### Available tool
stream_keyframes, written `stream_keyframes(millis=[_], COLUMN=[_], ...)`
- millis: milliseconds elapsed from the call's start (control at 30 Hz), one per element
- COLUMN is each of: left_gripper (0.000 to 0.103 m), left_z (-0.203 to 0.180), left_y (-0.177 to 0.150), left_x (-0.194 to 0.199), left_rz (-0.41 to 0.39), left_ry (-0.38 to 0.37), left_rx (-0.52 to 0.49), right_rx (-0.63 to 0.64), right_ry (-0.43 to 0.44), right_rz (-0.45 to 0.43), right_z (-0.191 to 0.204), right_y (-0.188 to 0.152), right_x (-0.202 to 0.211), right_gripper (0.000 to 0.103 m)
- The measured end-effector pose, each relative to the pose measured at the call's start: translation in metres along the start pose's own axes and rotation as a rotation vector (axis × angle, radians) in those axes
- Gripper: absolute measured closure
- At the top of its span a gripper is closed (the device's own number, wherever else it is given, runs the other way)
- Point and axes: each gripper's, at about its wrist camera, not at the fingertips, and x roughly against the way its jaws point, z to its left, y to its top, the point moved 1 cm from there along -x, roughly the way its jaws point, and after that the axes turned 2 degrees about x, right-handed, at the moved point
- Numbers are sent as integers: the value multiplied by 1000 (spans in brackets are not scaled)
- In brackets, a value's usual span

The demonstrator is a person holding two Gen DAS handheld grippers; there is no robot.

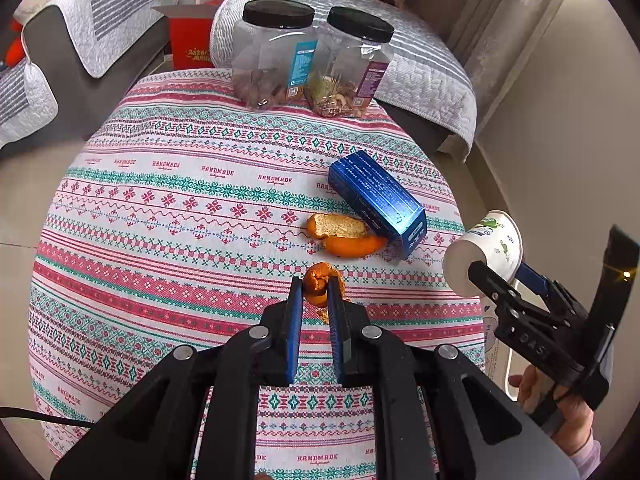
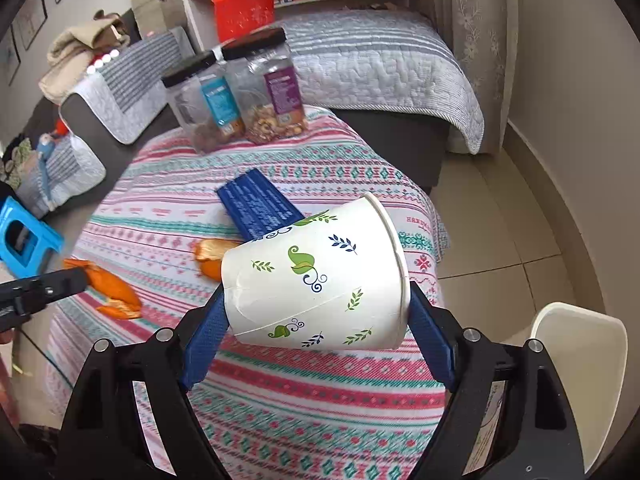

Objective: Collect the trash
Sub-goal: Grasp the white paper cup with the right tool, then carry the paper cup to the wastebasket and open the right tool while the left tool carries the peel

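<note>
Trash on the patterned tablecloth: peel, a box and a paper cup

A crumpled orange peel piece [image 1: 318,284] is pinched above the cloth toward its near edge. Two larger peel pieces [image 1: 344,236] lie just beyond it, one showing its pale inside, touching the blue box [image 1: 378,198], which lies flat toward the right edge. A white paper cup [image 2: 320,276] with green leaf prints is held on its side off the right edge, mouth pointing right.
</note>
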Motion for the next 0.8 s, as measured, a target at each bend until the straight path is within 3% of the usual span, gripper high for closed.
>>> stream_keyframes(millis=[400, 800], left_gripper=[90, 90], left_z=[-17, -63], left_y=[-10, -18], left_x=[29, 36], left_rz=[-53, -85], left_ry=[-21, -66], left_rx=[-21, -91], right_rx=[-54, -143], right_ry=[59, 1], right_rz=[-120, -218], right_z=[-7, -61], right_y=[-15, -37], right_x=[71, 126], right_gripper=[23, 22])
